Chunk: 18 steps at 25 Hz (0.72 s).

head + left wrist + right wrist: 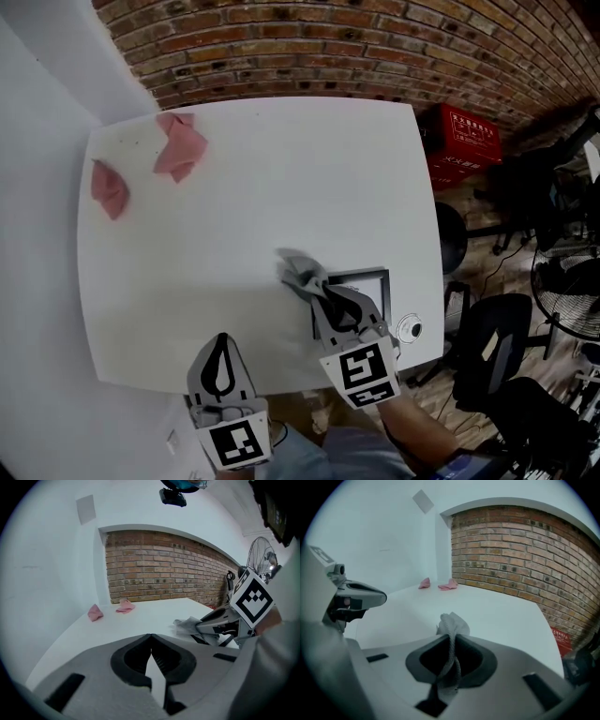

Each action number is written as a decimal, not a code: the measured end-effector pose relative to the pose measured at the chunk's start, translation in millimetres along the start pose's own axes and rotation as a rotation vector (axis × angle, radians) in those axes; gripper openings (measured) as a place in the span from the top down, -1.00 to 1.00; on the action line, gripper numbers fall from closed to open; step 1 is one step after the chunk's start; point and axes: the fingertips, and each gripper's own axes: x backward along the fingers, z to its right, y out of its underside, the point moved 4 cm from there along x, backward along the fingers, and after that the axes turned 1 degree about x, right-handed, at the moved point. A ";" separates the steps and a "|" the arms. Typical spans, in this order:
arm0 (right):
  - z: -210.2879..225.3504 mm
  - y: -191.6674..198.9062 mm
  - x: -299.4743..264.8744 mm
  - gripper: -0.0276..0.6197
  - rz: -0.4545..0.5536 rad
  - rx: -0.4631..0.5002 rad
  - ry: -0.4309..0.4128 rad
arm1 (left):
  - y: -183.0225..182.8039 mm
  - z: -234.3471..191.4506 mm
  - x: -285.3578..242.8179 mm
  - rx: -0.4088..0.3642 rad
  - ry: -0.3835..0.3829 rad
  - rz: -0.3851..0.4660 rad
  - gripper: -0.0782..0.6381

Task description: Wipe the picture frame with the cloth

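Closest to the person, the left gripper (222, 352) hangs at the front edge of the white worktop (244, 206). Its fingers (131, 658) are pressed together and there is nothing between them.

Just to the right of it is the right gripper (333, 302). Its fingers (426, 660) are pinching a gray cloth (451, 623). The cloth runs down between the fingers, and a crumpled bunch of it sticks out past the tips. From the head view, that bunch (298, 272) lies on the worktop just off the left side of the picture frame.

The picture frame (361, 273) is dark and lies flat on the worktop, near the front right corner. The right gripper is over it and hides a good part of it. Whether the cloth touches the frame cannot be told. Just beside the frame, by the worktop's right edge, sits a small round white thing (410, 328).

The middle of the worktop is bare. Far back, near the left corner, lie two pink cloths, one (180, 145) by the back edge and one (110, 188) by the left edge. They are well apart from the grippers.

Behind the worktop stands a brick wall (328, 47). A red box (464, 145) sits on the floor to the right, and a fan (567, 295) stands farther right.
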 end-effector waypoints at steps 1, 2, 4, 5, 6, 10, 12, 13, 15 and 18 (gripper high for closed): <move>0.9 1.8 -0.1 0.78 -0.006 -0.003 0.002 | 0.5 0.9 -0.7 -0.003 0.003 -0.001 0.76; 2.3 3.6 0.2 0.78 -0.010 -0.006 0.005 | 0.9 2.1 -1.4 -0.003 0.005 -0.001 0.76; 5.4 7.1 1.0 0.78 -0.018 -0.014 0.012 | 1.0 4.6 -3.0 -0.005 0.011 -0.002 0.76; 6.7 8.6 1.6 0.78 -0.020 -0.017 0.015 | 0.9 5.9 -3.8 -0.006 0.015 -0.003 0.76; 7.9 9.9 2.2 0.78 -0.023 -0.020 0.018 | 0.7 7.2 -4.7 -0.007 0.019 -0.003 0.76; 13.1 13.6 4.7 0.78 -0.027 -0.034 0.030 | -1.6 12.5 -8.0 -0.025 0.033 0.007 0.76; 16.2 15.4 6.2 0.78 -0.028 -0.040 0.035 | -1.7 13.9 -9.1 -0.044 0.037 0.025 0.76; 17.6 16.3 7.0 0.78 -0.029 -0.042 0.038 | -1.3 15.2 -9.4 -0.043 0.039 0.025 0.76; 19.8 18.4 8.5 0.78 -0.032 -0.047 0.043 | -1.2 18.4 -9.8 -0.034 0.044 0.013 0.76; 22.7 21.1 10.7 0.78 -0.035 -0.054 0.051 | -3.1 20.9 -10.3 -0.048 0.051 0.015 0.76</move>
